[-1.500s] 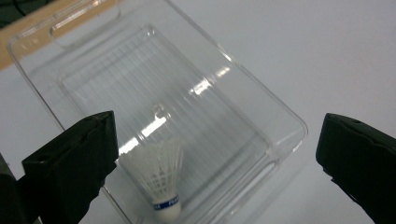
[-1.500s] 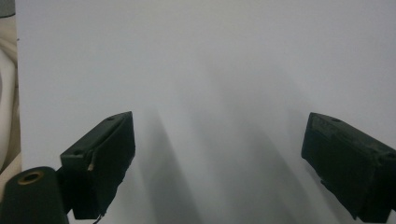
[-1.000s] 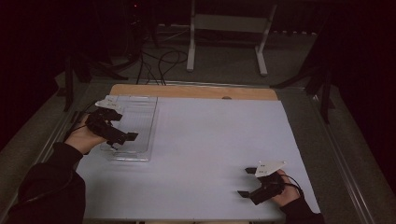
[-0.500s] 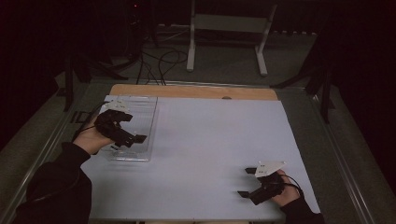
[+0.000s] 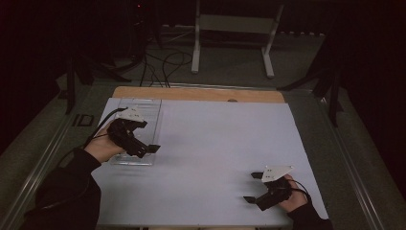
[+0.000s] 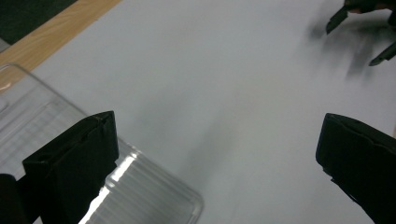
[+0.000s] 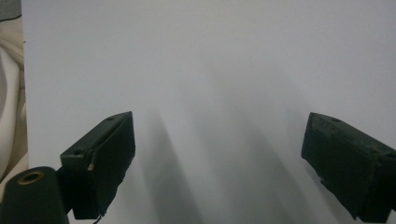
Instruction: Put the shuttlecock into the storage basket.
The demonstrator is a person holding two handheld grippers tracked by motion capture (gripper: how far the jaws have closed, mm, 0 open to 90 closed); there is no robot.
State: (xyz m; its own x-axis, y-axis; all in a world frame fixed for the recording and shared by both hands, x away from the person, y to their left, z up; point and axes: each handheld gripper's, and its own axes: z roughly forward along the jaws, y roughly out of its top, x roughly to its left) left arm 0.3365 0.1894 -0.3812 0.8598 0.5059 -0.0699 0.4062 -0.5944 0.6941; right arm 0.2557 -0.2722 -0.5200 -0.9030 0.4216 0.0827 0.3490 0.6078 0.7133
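A white sheet (image 5: pixel 215 158) covers the wooden table (image 5: pixel 201 94), and a clear ridged plastic tray (image 5: pixel 146 112) lies flat at its far left part. The black left gripper (image 5: pixel 152 148) hangs over the tray's near right corner, jaws spread wide with nothing between them (in the left gripper view one jaw stands above the tray (image 6: pixel 140 191), the other above bare sheet). The black right gripper (image 5: pixel 252 188) sits near the sheet's near right corner, well apart from the tray, likewise released and empty.

Wooden table (image 5: pixel 201 93); white sheet (image 5: pixel 215 153); clear tray (image 5: pixel 146 112) at left.
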